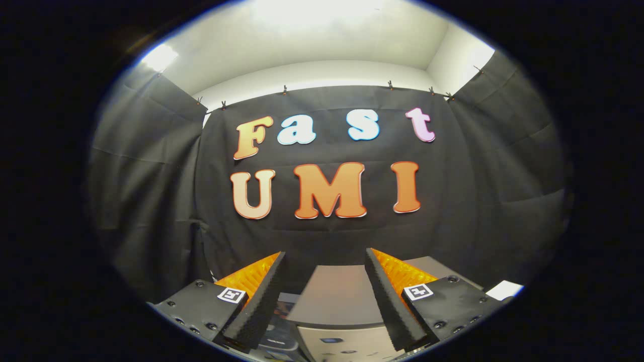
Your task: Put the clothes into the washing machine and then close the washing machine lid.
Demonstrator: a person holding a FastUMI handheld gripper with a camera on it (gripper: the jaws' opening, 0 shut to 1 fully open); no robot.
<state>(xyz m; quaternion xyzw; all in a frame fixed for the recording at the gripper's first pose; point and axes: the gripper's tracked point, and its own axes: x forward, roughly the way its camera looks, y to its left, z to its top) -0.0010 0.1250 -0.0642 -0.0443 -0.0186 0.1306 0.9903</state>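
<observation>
The gripper is held level and high, looking at the black cloth wall of the booth rather than down at the work. Its two fingers stand well apart with nothing between them — it has hold of nothing.

Just ahead of the fingers and below them sits the washing machine: a grey, flat-topped box whose lid appears to lie flat, with what looks like a control strip along the near edge. No clothes can be made out; a dark patch shows beside the machine under the left finger, too cramped to name.

The step cannot be settled from here. A flat lid and empty fingers fit a machine waiting to be loaded, and equally one already loaded and closed — so I judge neither. Whatever follows, the gripper would need to tip downward to bring the machine's top and its surroundings properly into sight.

A small white object lies off beyond the right finger.
</observation>
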